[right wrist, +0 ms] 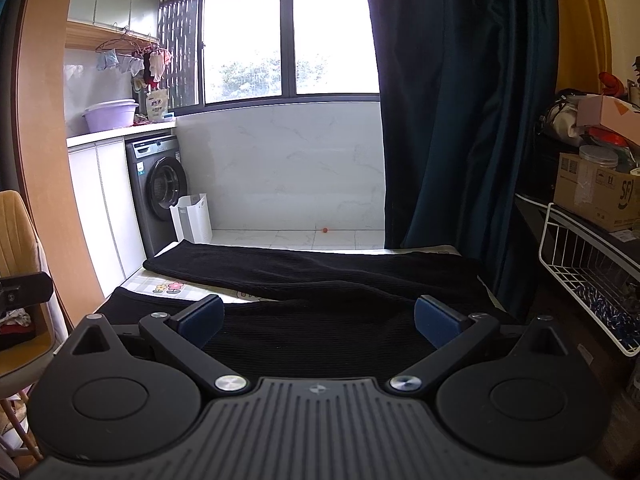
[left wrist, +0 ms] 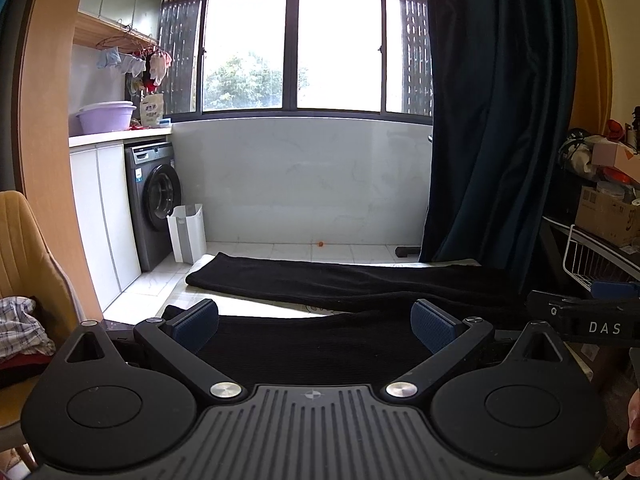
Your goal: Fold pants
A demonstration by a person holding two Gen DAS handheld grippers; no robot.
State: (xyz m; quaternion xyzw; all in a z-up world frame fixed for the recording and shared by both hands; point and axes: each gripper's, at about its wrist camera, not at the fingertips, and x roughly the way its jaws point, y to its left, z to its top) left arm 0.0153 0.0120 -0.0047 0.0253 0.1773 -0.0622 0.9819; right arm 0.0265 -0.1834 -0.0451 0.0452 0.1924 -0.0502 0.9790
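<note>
Black ribbed pants (right wrist: 320,280) lie spread across the table (right wrist: 168,282), one leg along its near edge, the other stretched along its far edge. The left gripper (left wrist: 316,322) and the right gripper (right wrist: 318,318) each hover over the near leg with jaws spread wide, holding nothing. Beyond the far edge stand a white bin (right wrist: 192,218) and a grey washing machine (right wrist: 158,192).

One pair of black pants (right wrist: 304,276) is lying flat, two grippers, left (left wrist: 316,322) and right (right wrist: 318,316), are hovering near, and far left one washing machine (right wrist: 160,192), one white bin (right wrist: 192,218) and one purple tub (right wrist: 110,114) are sitting
</note>
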